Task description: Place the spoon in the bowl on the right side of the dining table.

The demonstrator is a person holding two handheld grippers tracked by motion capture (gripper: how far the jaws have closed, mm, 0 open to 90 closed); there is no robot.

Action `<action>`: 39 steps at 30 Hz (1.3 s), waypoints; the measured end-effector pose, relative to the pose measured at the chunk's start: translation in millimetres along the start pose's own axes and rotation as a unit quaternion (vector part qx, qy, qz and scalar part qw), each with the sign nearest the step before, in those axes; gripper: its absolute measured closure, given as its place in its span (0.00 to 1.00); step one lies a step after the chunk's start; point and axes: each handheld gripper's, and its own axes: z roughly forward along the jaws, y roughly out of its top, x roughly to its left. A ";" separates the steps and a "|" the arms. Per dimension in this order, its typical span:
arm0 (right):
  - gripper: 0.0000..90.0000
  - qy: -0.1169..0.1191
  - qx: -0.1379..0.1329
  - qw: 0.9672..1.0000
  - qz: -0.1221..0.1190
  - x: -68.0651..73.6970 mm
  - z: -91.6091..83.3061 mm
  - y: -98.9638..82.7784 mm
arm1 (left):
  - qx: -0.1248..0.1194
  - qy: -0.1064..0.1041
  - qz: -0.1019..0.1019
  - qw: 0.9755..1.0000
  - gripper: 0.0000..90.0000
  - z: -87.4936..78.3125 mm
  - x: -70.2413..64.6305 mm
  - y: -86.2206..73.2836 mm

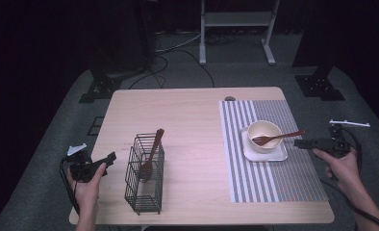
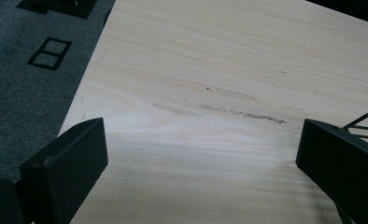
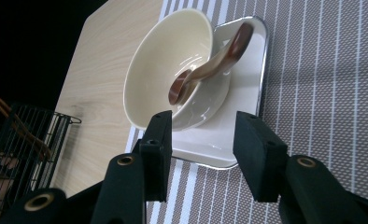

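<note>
Spoon (image 1: 278, 138) lies in the cream bowl (image 1: 264, 134) at right of centre in the high view, its scoop end down inside and its handle slanting out over the rim toward the right gripper (image 1: 300, 143). That gripper's jaws stand partly apart with nothing between them, just short of the handle tip. Judged light, stiff and smooth; the thin wooden handle may slip, so best taken near the free end. The bowl looks breakable and sits on a small white tray (image 1: 265, 154) on the striped mat (image 1: 274, 178). Left gripper (image 1: 111, 158), lower left, is wide open and empty over the table (image 1: 187, 110). Count: two spoons, the second (image 1: 151, 156) standing in one wire basket (image 1: 144, 195); one bowl, one tray, one mat.
</note>
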 end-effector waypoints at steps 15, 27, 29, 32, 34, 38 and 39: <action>0.60 0.006 0.022 0.999 -0.024 10.9 7.4 -14.7 | 0.000 0.000 0.001 1.000 0.01 -0.1 0.2 0.3; 0.59 0.019 0.035 0.999 -0.033 17.7 14.0 -29.8 | 0.000 0.000 0.001 1.000 0.01 -0.1 -0.3 0.3; 0.59 0.019 0.037 0.999 -0.034 18.6 14.5 -32.0 | -0.001 -0.001 0.000 1.000 0.01 0.0 -0.6 0.3; 0.59 0.022 0.038 0.998 -0.035 19.7 15.4 -35.0 | -0.001 -0.001 0.000 1.000 0.01 -0.2 -0.6 0.4; 0.59 0.024 0.040 0.998 -0.037 20.2 16.8 -38.1 | 0.000 -0.001 0.001 1.000 0.01 -0.5 0.1 0.6; 0.59 0.026 0.043 0.998 -0.038 20.8 18.6 -42.2 | -0.001 -0.001 0.001 1.000 0.01 -0.7 0.0 0.7; 0.59 0.026 0.044 0.998 -0.037 21.1 18.9 -43.2 | -0.001 -0.001 0.000 1.000 0.01 -0.6 -0.3 0.7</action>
